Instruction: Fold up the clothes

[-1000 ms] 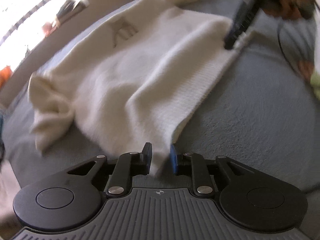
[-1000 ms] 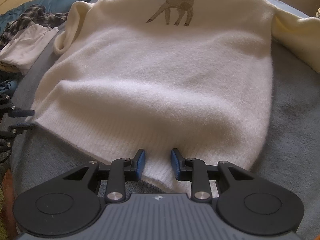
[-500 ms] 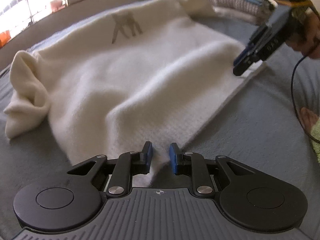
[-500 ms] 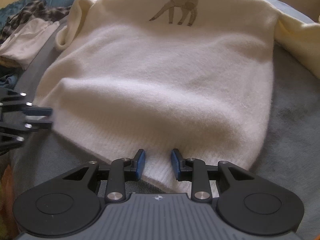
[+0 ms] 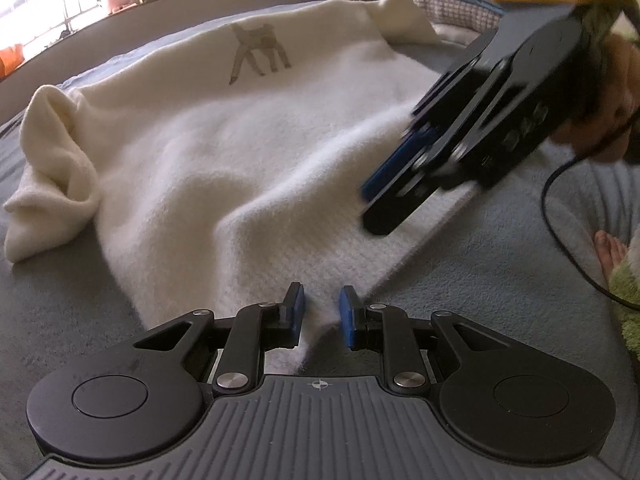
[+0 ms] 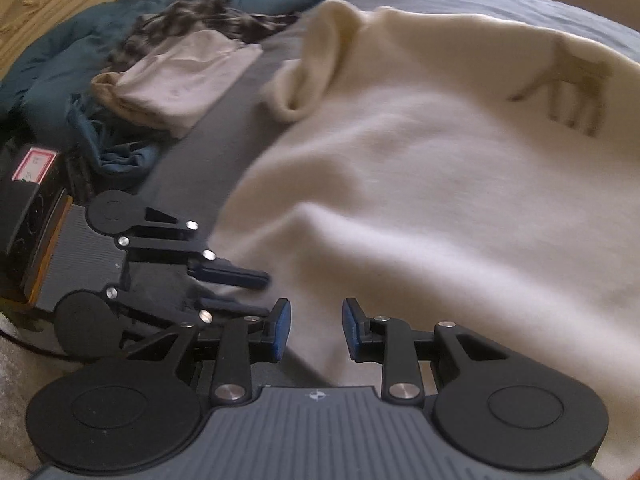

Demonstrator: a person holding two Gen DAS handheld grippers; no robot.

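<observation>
A cream sweater (image 5: 224, 152) with a brown deer motif (image 5: 260, 50) lies spread on the grey bed (image 5: 480, 300), one sleeve bunched at the left (image 5: 52, 168). My left gripper (image 5: 322, 314) is at the near hem corner, narrowly shut with the ribbed hem between its pads. My right gripper (image 5: 372, 206), held by a hand (image 5: 616, 96), hangs low over the hem just ahead and to the right. In the right wrist view the sweater (image 6: 420, 208) runs between the right gripper's (image 6: 314, 330) fingers, and the left gripper (image 6: 260, 290) is close at the left.
Folded towels (image 5: 452, 4) are stacked past the sweater's collar. A folded pale garment (image 6: 180, 80), a plaid one (image 6: 200, 12) and a teal blanket (image 6: 60, 52) lie beside the sweater. A black cable (image 5: 560, 240) and a bare foot (image 5: 608, 248) are at the right.
My right gripper has swung along the hem toward the left gripper, so the two now sit close together. The sweater's lower part has bunched into a ridge.
</observation>
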